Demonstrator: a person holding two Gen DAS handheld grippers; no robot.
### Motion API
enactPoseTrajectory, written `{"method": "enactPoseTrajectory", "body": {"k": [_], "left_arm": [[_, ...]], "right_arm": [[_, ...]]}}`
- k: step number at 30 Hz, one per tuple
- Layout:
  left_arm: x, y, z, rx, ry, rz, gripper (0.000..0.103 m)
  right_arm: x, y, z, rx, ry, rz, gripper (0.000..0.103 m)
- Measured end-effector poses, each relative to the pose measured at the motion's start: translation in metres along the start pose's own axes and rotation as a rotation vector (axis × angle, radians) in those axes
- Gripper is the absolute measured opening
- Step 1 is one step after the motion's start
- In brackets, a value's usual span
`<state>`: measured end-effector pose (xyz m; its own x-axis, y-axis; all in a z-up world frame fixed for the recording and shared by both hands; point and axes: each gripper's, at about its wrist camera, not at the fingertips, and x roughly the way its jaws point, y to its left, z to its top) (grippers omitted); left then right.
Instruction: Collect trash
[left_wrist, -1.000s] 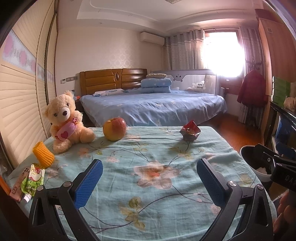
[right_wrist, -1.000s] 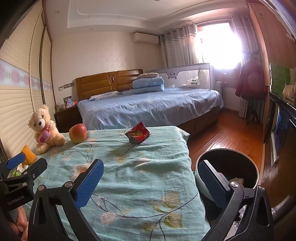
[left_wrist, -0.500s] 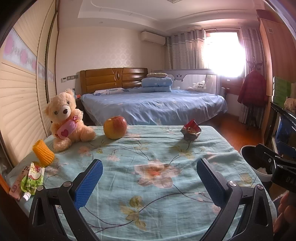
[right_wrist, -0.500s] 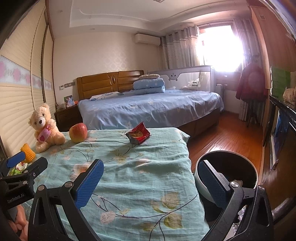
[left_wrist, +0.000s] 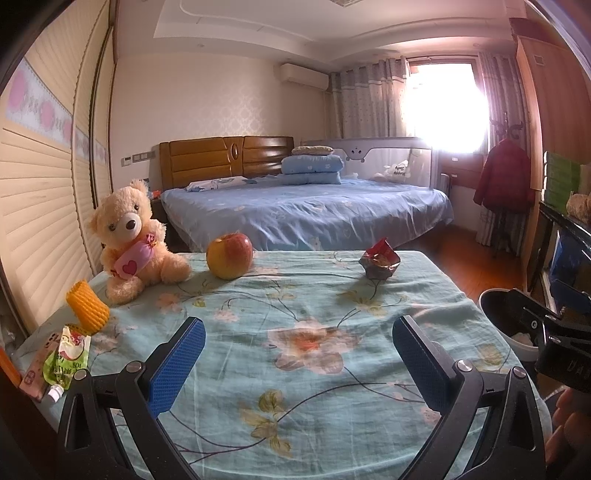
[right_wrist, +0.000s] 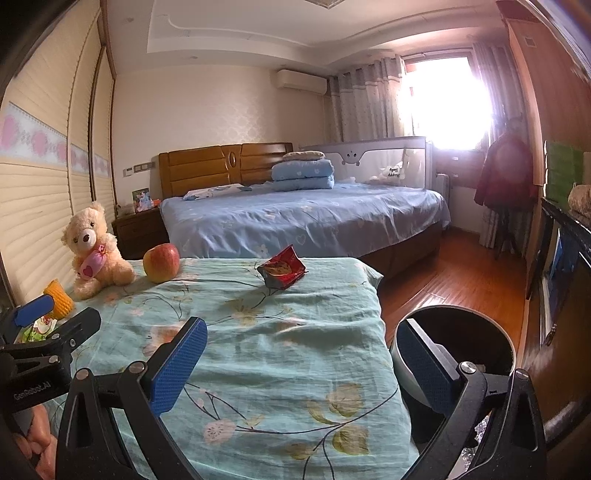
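both tools, left tool (left_wrist: 298, 349) and right tool (right_wrist: 301, 349), gape empty; red wrapper (right_wrist: 282, 267) right of the apple (right_wrist: 161, 262) remains uncollected, bin (right_wrist: 476, 334) waiting.

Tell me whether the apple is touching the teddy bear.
Apart. The right wrist view shows a strip of tablecloth between the apple and the teddy bear; the left wrist view shows the same gap.

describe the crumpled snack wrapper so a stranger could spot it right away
On the table with the floral teal cloth, look to the far edge nearest the bed. Right of the apple sits the snack wrapper, alone: crumpled, red outside, silvery foil inside.
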<state>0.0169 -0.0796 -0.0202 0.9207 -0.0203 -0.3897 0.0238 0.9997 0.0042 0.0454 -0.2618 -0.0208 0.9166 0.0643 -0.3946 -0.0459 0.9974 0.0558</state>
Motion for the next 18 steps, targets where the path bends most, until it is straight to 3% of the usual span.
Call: {"method": "enactPoseTrajectory", "body": {"k": [18], "left_arm": [[-0.0014,0.0,0.0012,-0.002,0.001,-0.003,0.102]], "right_arm": [[0.0004,0.0031,-0.0005,-0.003,0.0,0.006,0.103]]}}
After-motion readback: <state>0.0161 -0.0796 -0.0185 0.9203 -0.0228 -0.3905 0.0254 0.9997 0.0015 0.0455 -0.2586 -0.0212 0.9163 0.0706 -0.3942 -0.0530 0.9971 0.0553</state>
